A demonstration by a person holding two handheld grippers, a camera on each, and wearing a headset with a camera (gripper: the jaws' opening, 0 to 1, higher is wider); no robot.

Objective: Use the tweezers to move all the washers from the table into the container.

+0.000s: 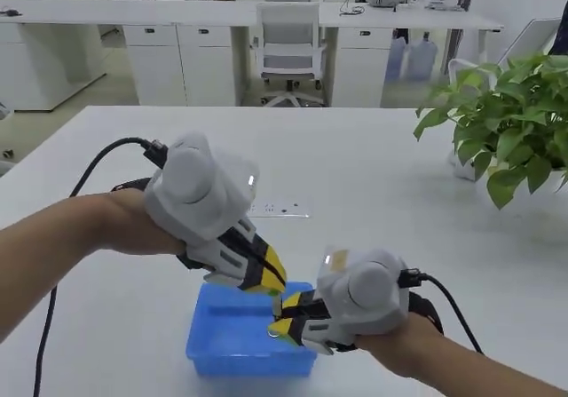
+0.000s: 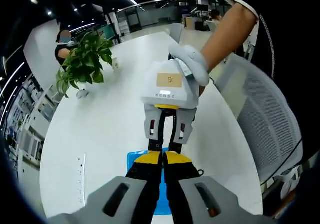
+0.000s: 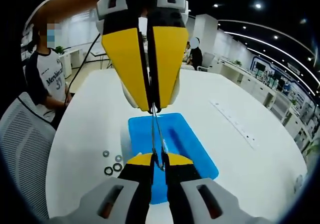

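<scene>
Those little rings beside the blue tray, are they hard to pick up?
Probably: the washers lie flat on the smooth table, so a pinch may slip. Small and thin, they're likely light and could skid when nudged.

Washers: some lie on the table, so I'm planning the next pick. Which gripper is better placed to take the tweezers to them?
Probably left: the left gripper is shut on the tweezers, over the container; the washers lie just beside it. The right gripper merely meets their far end.
</scene>
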